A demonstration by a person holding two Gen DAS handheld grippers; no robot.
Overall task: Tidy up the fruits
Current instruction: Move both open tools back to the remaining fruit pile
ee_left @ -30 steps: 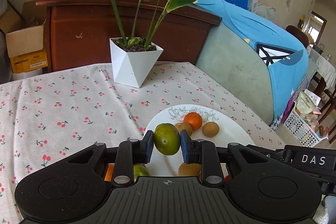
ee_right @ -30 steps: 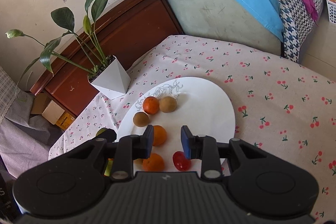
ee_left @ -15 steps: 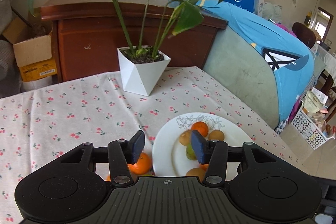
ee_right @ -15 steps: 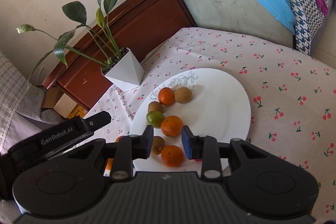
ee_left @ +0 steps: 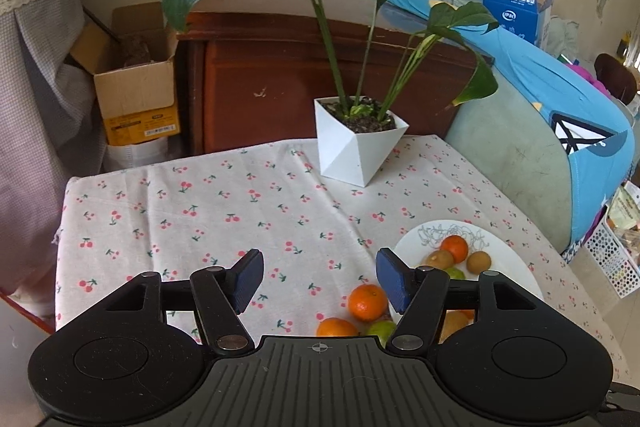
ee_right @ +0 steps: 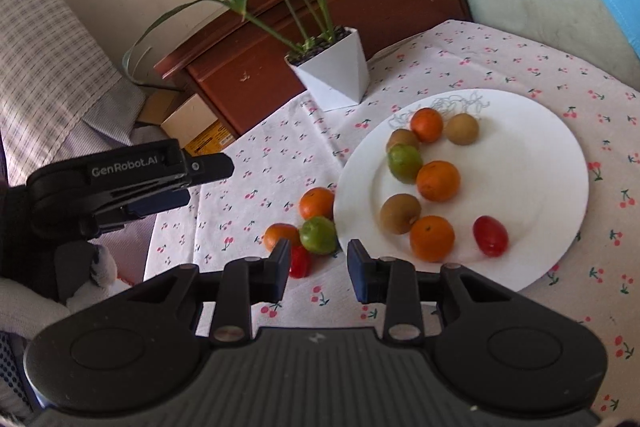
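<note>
A white plate [ee_right: 540,147] on the cherry-print cloth holds several fruits: oranges [ee_right: 438,181], brown kiwis [ee_right: 400,213], a green citrus [ee_right: 405,163] and a red tomato [ee_right: 490,235]. Left of the plate, on the cloth, lie two oranges [ee_right: 317,203], a green citrus [ee_right: 319,235] and a red tomato [ee_right: 299,261]. My right gripper [ee_right: 318,267] hovers just in front of that group, its jaws slightly apart and empty. My left gripper [ee_left: 320,277] is raised over the cloth left of the plate [ee_left: 512,267], jaws opening with nothing between them; an orange [ee_left: 367,302] lies beyond.
A white angular plant pot [ee_left: 360,143] with long leaves stands at the table's far side. Behind it are a dark wooden cabinet [ee_left: 300,79], a cardboard box [ee_left: 136,95] and a sofa under a blue cover [ee_left: 560,99]. The table's left edge [ee_left: 64,211] drops off.
The left gripper let go of the green citrus on the plate, opened its jaws and drew back up and leftward. The right gripper swung left from the plate toward the loose fruits.
</note>
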